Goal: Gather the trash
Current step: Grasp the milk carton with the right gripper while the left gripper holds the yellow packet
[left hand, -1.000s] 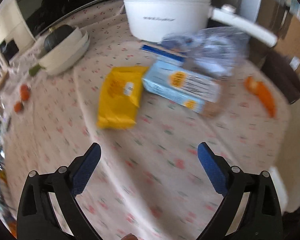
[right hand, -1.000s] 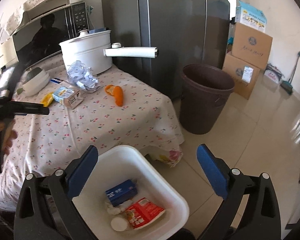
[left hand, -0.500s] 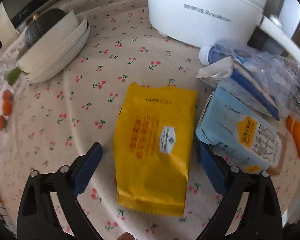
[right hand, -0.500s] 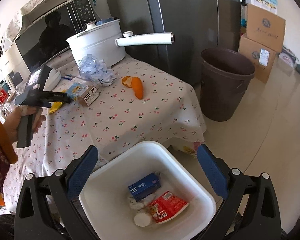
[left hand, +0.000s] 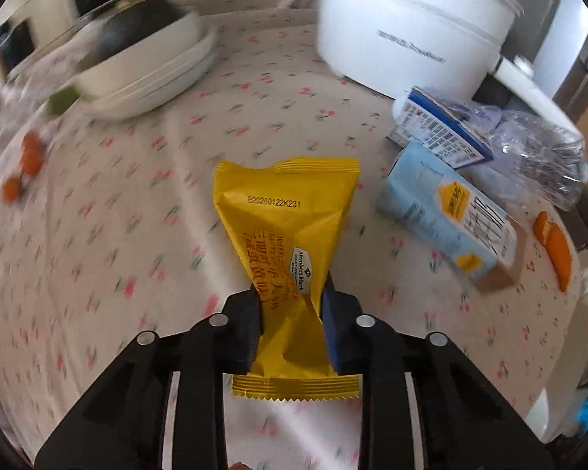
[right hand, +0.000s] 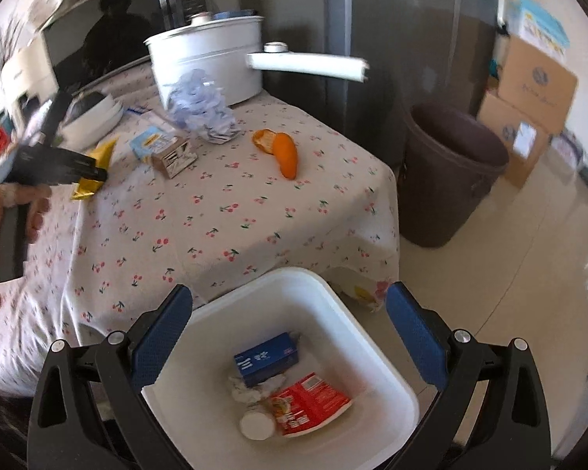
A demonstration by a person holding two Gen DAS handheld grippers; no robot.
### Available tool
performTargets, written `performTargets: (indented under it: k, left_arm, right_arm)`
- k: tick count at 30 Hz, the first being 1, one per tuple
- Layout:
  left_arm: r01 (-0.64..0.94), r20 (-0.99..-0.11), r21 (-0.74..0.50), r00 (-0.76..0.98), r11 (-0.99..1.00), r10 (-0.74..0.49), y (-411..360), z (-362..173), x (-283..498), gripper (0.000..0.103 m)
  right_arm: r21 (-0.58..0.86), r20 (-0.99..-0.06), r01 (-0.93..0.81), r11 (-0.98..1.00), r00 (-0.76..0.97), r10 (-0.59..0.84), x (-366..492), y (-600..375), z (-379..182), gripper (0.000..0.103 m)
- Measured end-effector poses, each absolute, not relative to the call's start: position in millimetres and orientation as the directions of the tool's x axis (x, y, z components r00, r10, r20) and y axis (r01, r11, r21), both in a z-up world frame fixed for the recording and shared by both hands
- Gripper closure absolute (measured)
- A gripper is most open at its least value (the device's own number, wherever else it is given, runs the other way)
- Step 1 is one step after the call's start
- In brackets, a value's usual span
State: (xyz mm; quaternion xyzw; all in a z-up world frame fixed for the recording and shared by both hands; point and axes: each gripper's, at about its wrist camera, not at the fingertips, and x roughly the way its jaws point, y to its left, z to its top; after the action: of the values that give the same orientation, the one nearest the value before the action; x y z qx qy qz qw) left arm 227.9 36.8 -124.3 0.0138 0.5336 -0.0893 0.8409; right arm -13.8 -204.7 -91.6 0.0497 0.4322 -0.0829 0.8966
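My left gripper [left hand: 290, 309] is shut on a yellow snack wrapper [left hand: 286, 235] and pinches its lower half just above the cherry-print tablecloth [left hand: 117, 254]. From the right wrist view the same gripper [right hand: 94, 174] and wrapper [right hand: 98, 160] show at the table's left. A light blue carton [left hand: 447, 215], a blue-and-white box [left hand: 435, 129], crumpled clear plastic [left hand: 541, 149] and orange peel [left hand: 556, 250] lie to the right of the wrapper. My right gripper [right hand: 290, 325] is open, above a white bin [right hand: 376, 360] that holds a blue carton [right hand: 266, 358] and a red packet [right hand: 309, 399].
A big white pot [left hand: 411, 27] with a long handle stands at the back of the table. A stack of white bowls [left hand: 145, 66] is at the back left. A brown trash can [right hand: 450, 172] stands on the floor beside the fridge [right hand: 372, 39]. Cardboard boxes [right hand: 529, 94] are stacked behind it.
My left gripper moved in over the yellow wrapper and shut on it; the wrapper is now pinched and crumpled at its middle. My right gripper stayed open over the white bin.
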Motion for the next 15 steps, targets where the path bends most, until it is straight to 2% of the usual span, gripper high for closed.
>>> performTargets:
  k: [4,9,13,15]
  left_arm:
    - [0.095,-0.873,-0.166,0.449,0.981,-0.191,69,-98,186,0.081]
    - [0.050,-0.814,-0.314,0.500,0.948,-0.296,99,-64,143,0.081]
    - [0.067,-0.741,-0.396,0.565,0.916,-0.362,109,-40,115,0.081]
    - [0.093,-0.730,-0.399,0.570,0.912,-0.377,107,-37,116,0.081]
  right_arm:
    - [0.029,-0.772,0.083,0.996,0.635,-0.030,10,-187,-79,0.007]
    - [0.057,-0.756,-0.135,0.989,0.641,0.131,75,-157,-73,0.007]
    - [-0.057,-0.696,-0.261,0.964,0.703,0.149,120,-136,-79,0.007]
    - [-0.129,-0.679,-0.296,0.947,0.722,0.133,139,-126,-89,0.007]
